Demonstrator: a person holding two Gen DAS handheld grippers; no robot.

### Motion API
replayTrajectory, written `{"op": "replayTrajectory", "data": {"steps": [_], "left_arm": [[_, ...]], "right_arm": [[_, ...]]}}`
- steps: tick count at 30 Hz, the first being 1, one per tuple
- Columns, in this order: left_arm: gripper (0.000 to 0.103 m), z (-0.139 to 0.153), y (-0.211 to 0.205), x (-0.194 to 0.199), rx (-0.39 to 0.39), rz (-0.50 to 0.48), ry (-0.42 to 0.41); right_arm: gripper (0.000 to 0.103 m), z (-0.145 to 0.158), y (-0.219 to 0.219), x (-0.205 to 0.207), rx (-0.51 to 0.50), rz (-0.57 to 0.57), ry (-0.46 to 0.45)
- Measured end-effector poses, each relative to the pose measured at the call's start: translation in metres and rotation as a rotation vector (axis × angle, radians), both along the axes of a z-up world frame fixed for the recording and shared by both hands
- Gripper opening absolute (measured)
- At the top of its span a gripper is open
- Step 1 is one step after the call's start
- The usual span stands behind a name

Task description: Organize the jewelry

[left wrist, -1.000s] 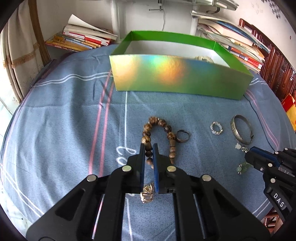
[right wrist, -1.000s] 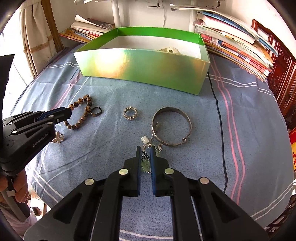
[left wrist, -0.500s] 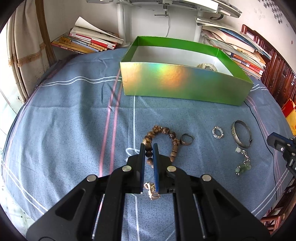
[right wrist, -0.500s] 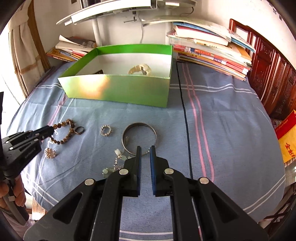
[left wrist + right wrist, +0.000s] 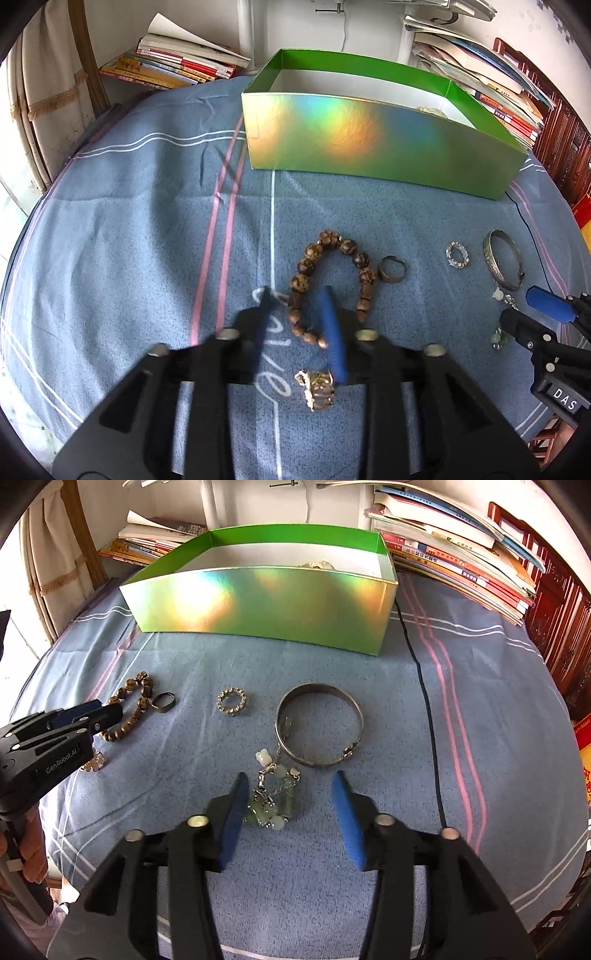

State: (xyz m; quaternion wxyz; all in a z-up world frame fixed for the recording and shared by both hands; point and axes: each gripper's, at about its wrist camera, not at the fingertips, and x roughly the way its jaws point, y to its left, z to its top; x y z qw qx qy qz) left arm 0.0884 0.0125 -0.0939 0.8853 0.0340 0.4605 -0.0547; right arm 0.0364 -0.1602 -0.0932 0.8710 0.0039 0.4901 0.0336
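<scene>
Left wrist view: left gripper jaws opening astride wooden bead bracelet, well short of green box; right gripper opening around jade charm bracelet; pick step; next close, lift.

The left gripper's fingers were smeared by motion blur. A pale piece inside the green box showed only its top above the wall. The gold ornament was partly hidden behind the left gripper.
</scene>
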Motion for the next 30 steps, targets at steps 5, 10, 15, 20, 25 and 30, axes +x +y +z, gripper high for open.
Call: {"op": "replayTrajectory", "data": {"steps": [5, 10, 15, 20, 25, 30], "left_arm": [[0.036, -0.003, -0.002, 0.008, 0.0, -0.017, 0.0], [0.012, -0.004, -0.001, 0.013, -0.028, -0.033, -0.004], [0.012, 0.002, 0.003, 0.007, -0.042, -0.016, -0.011], [0.012, 0.025, 0.001, -0.004, -0.028, -0.029, -0.07], [0.012, 0.046, -0.003, -0.013, -0.032, -0.043, -0.119], [0.012, 0.058, -0.004, -0.018, -0.04, -0.047, -0.14]], "right_arm": [[0.021, -0.003, 0.007, 0.0, -0.021, 0.022, -0.021], [0.012, -0.003, 0.011, -0.001, -0.015, 0.046, -0.031], [0.011, 0.002, 0.009, -0.003, 0.004, 0.046, -0.029], [0.007, 0.023, 0.01, -0.006, 0.005, 0.044, -0.08], [0.007, 0.042, 0.008, -0.007, 0.01, 0.039, -0.131], [0.007, 0.055, 0.004, -0.007, 0.021, 0.036, -0.154]]}}
